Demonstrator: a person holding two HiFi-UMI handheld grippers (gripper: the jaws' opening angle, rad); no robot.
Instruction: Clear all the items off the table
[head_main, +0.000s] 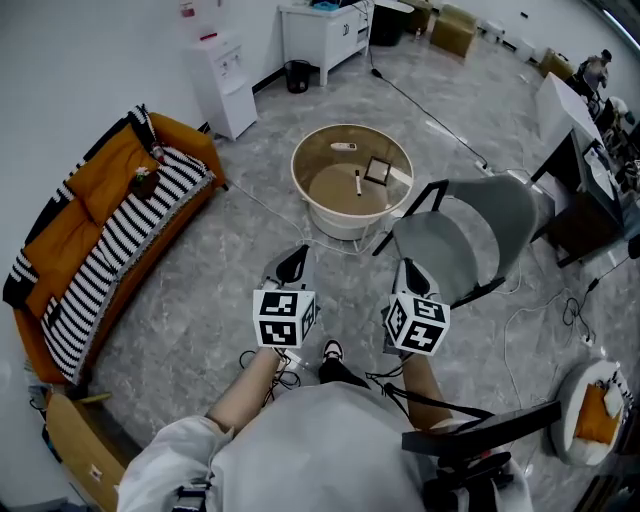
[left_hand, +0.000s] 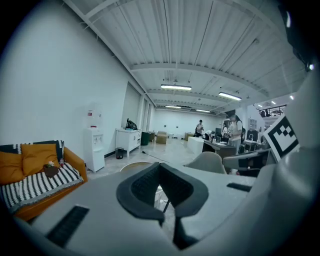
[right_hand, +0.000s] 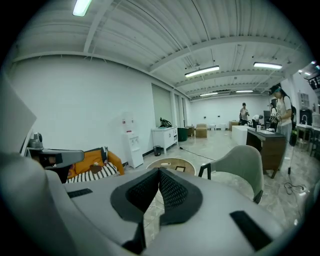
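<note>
Person advances with both tools held low ahead: the left gripper (head_main: 292, 263) has its jaws closed tip to tip with nothing between them, and the right gripper (head_main: 412, 270) is likewise closed and empty. Beyond them, across bare floor, stands the round table (head_main: 350, 222), with a grey chair (head_main: 470, 235) just to its right. Three small things lie on its top, none yet within reach: a thin stick-like item (head_main: 357, 182) near the middle, a dark square piece (head_main: 377, 171) just right of it, and a small pale object (head_main: 343, 146) by the far rim. The approach appears to be the step in hand; it would go best with the jaws opened before arrival and the chair skirted. The stick's long axis runs near to far, away from the person, so a grip across it looks soundest; which end is its tip is too small to tell. The far object lies crosswise.
</note>
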